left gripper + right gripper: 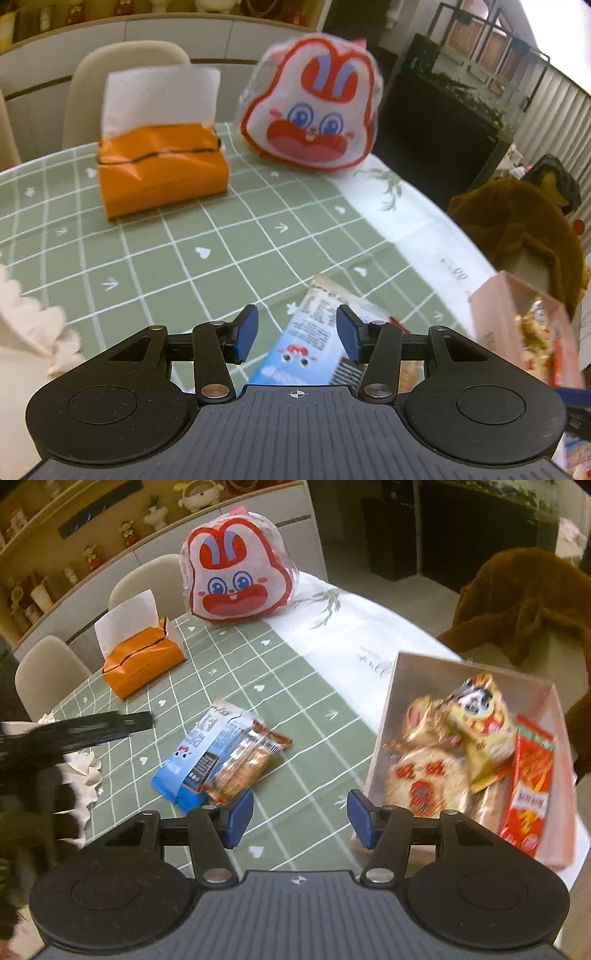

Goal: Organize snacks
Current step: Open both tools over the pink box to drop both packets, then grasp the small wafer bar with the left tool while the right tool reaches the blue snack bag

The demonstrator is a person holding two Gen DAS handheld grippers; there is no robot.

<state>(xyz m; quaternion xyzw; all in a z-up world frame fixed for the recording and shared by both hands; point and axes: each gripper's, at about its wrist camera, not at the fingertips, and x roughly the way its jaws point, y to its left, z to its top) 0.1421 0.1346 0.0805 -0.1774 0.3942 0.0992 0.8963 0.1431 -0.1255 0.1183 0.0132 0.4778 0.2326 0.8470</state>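
A blue snack packet (195,760) and a clear-wrapped brown snack bar (247,764) lie side by side on the green checked tablecloth (229,664). My left gripper (297,332) is open, just above the blue packet (306,343), its pads on either side of it and apart from it. My right gripper (298,818) is open and empty, above the cloth between the two packets and the pink box (554,716). The box holds several snack packs, among them a yellow one (476,723) and a red one (532,786). The box also shows in the left wrist view (495,295).
A rabbit-face bag (236,576) stands at the far side of the table, an orange tissue pack (144,657) to its left. White scalloped paper (83,775) lies at the left. The blurred left gripper (74,727) shows at the left edge. A brown plush (524,602) sits beyond the table's right edge.
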